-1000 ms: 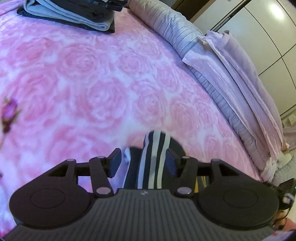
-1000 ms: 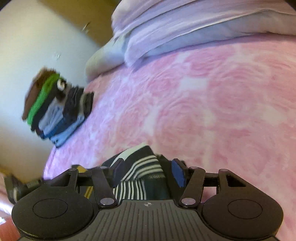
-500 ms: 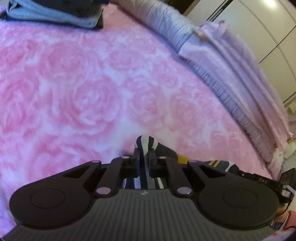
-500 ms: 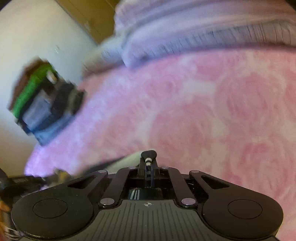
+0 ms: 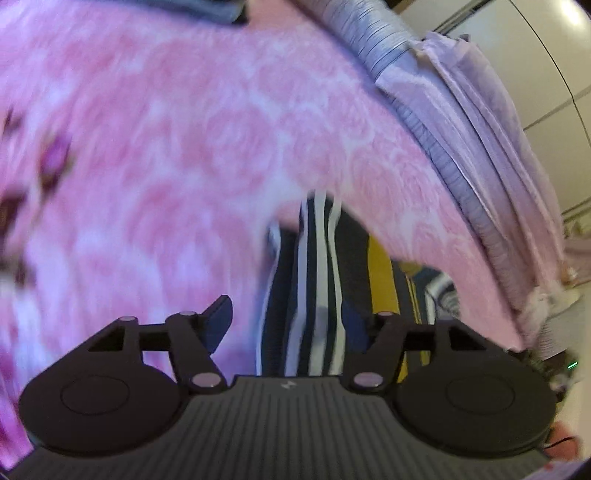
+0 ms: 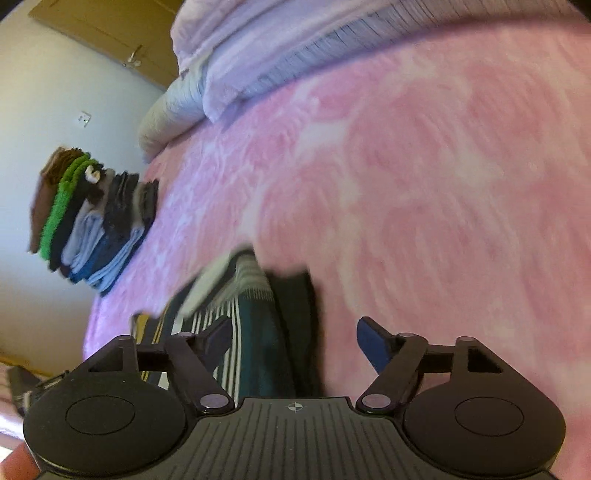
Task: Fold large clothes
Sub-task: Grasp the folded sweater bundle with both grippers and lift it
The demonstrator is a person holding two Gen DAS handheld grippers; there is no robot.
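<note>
A dark striped garment [image 5: 314,273] with white stripes and a yellow band lies on the pink rose blanket [image 5: 184,129]. My left gripper [image 5: 290,325] is open, and the striped cloth runs loosely between its spread fingers. In the right wrist view the same garment [image 6: 255,317], teal and navy with thin white stripes, lies bunched on the blanket [image 6: 424,166]. My right gripper [image 6: 295,338] is open too, its left finger over the cloth and its right finger above bare blanket. Both views are motion-blurred.
A tall stack of folded clothes [image 6: 88,218] stands at the far side of the bed by the wall; its bottom edge [image 5: 207,9] shows in the left view. Lavender bedding and pillows [image 5: 480,129] [image 6: 295,48] line the bed's head. Wardrobe doors [image 5: 535,55] stand behind.
Both grippers closed on the striped garment half a second ago and have now opened, letting it go. The cloth lies farther out on the blanket than one second ago.
</note>
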